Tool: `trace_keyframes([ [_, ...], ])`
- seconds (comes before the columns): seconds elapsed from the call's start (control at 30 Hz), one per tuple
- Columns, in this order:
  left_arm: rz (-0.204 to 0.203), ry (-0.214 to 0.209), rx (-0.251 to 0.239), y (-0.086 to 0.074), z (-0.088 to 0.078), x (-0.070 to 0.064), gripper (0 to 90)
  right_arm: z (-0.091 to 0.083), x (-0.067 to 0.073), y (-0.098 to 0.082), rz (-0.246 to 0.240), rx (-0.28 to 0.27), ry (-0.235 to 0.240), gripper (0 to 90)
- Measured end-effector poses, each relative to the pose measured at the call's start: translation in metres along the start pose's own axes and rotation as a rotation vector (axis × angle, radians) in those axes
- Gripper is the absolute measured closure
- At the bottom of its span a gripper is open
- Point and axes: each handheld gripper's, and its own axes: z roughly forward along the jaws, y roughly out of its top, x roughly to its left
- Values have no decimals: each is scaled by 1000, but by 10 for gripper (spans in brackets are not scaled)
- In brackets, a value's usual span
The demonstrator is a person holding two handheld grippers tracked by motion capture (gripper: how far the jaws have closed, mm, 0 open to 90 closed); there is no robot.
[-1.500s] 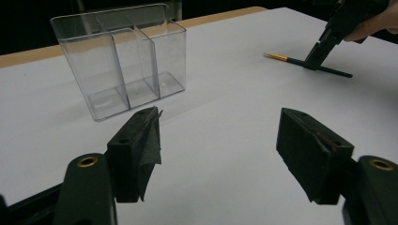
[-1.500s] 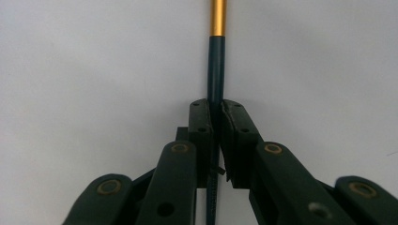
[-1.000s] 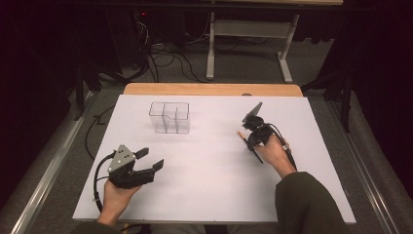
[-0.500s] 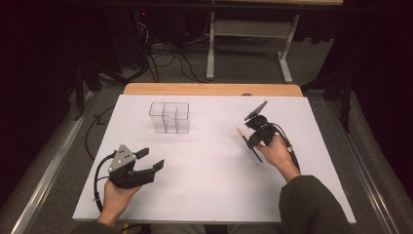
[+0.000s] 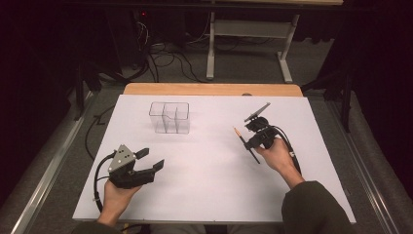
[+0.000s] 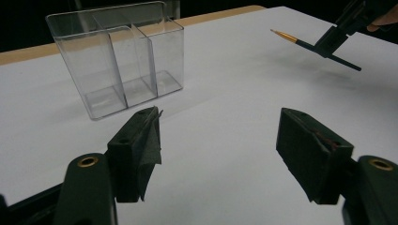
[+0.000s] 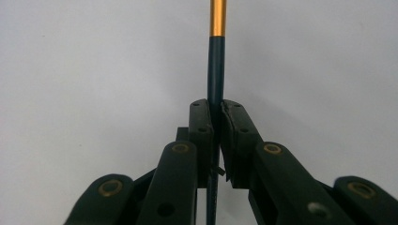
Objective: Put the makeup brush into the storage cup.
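A dark pencil point(image 5: 240, 135) with a gold band near its tip is clamped in my right gripper point(image 5: 252, 144), which is held over the right half of the white table point(image 5: 209, 190). In the right gripper view the jaws press on the pencil point(image 7: 217, 61) from both sides, and my right gripper point(image 7: 217, 108) points it away over the white surface. A clear three-compartment holder point(image 5: 169, 118) stands empty at the back left. My left gripper point(image 5: 153, 158) rests open at the front left. The left gripper view shows my left gripper point(image 6: 218, 126), the holder point(image 6: 122, 61) and the pencil point(image 6: 305, 43).
A wooden strip point(image 5: 209, 89) runs along the table's far edge. Behind it, on the floor, are cables point(image 5: 160, 58) and a grey metal stand point(image 5: 243, 34). Metal rails point(image 5: 53, 161) flank the table on both sides.
My right gripper has shifted slightly toward the person with the pencil still in it. The left gripper has stayed where it was, open.
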Motion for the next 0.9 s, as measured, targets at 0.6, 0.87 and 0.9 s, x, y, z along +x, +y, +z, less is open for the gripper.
trace_keyframes([
  [0.6, 0, -1, 1, 0, 0, -1, 308, -21, 19, -28, -53, -136, 79, 850],
  [0.87, -3, -1, 3, -1, 0, -1, 306, -34, 30, -49, -79, -228, 123, 850],
  [0.9, -3, -1, 3, -1, 0, -1, 306, -35, 32, -52, -83, -237, 126, 850],
])
